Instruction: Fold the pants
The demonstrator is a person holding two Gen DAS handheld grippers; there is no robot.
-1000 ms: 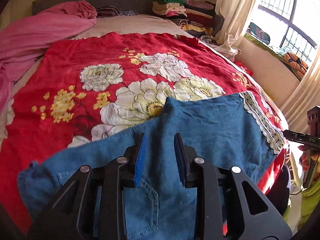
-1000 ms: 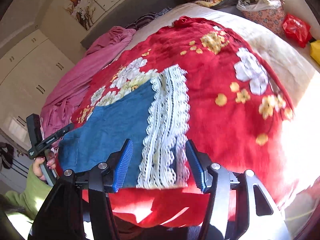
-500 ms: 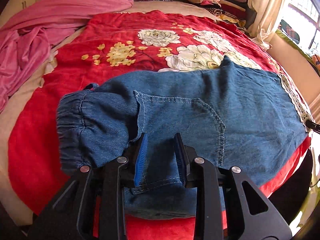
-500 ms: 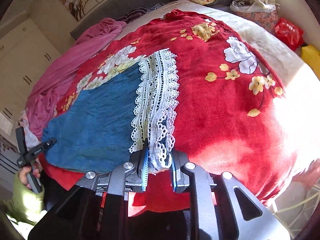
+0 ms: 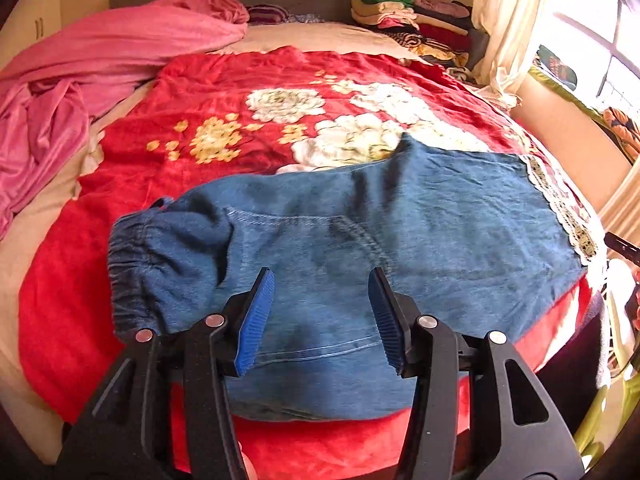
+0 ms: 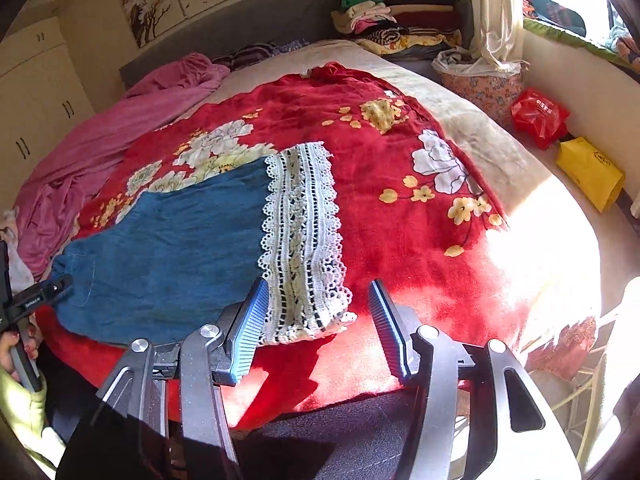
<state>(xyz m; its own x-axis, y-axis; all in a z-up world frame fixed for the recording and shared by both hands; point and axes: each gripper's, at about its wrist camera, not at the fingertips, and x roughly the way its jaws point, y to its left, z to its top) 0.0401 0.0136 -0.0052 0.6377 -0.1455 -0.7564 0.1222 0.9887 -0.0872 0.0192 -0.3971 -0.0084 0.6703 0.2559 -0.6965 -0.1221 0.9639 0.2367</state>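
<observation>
Both grippers, left (image 5: 321, 316) and right (image 6: 318, 320), hang released over the pants (image 5: 360, 248); their near hem is hidden behind the fingers (image 5: 256, 320).

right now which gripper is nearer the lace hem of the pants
Right. The right gripper hangs open directly over the lace hem, at the near edge. The left gripper is open at the other end of the pants, near the waistband.

The print on the red bag (image 6: 540, 114) is too small to read.
</observation>
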